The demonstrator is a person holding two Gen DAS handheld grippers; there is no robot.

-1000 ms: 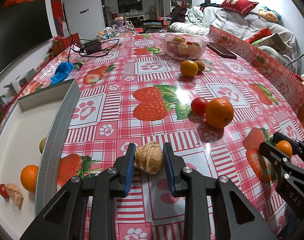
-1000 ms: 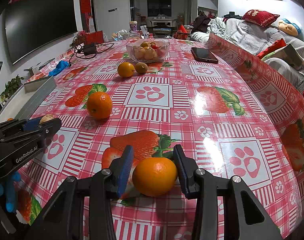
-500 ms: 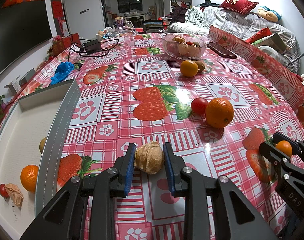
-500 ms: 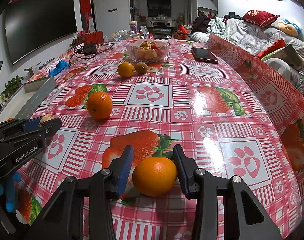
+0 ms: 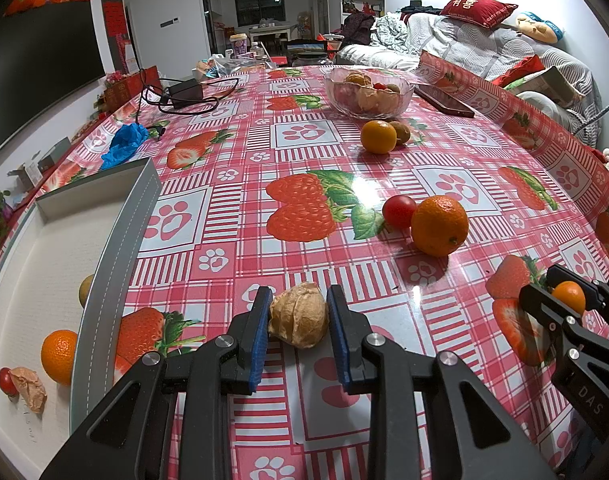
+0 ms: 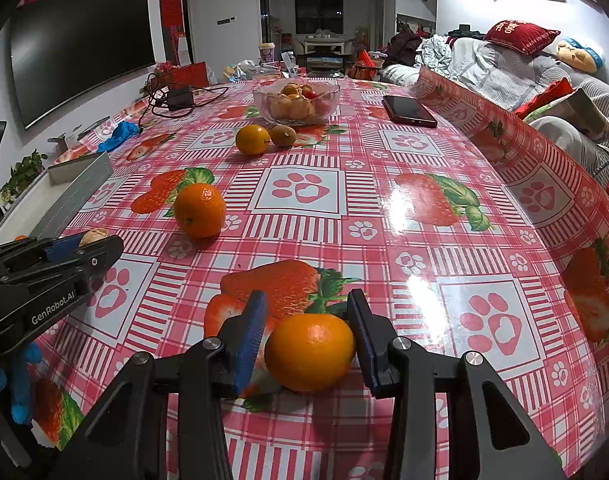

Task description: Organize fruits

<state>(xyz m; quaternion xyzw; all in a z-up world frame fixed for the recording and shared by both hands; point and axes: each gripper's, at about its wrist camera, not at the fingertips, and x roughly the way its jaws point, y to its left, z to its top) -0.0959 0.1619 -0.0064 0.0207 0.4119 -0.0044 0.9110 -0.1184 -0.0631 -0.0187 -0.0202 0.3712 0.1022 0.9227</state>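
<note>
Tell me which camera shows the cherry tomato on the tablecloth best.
The left wrist view: the cherry tomato sits in plain sight, touching the big orange. The right wrist view does not show it; the same orange appears to hide it.

Each hand-held gripper is built from matte black, angular plastic arms with open triangular cut-outs. On the left hand-held gripper (image 5: 298, 322) and the right hand-held gripper (image 6: 309, 334) alike, the inner faces of the fingers are lined with ribbed blue pads (image 5: 259, 340), and round silver screw heads (image 5: 226, 341) are set at the pivots. White lettering "GenRobot.AI" (image 6: 53, 309) is printed on the side of the left unit as seen from the right wrist view; the letters "DAS" (image 5: 590, 398) are seen on the right unit from the left wrist view. A blue glove (image 6: 18, 376) is worn below the left unit.
</note>
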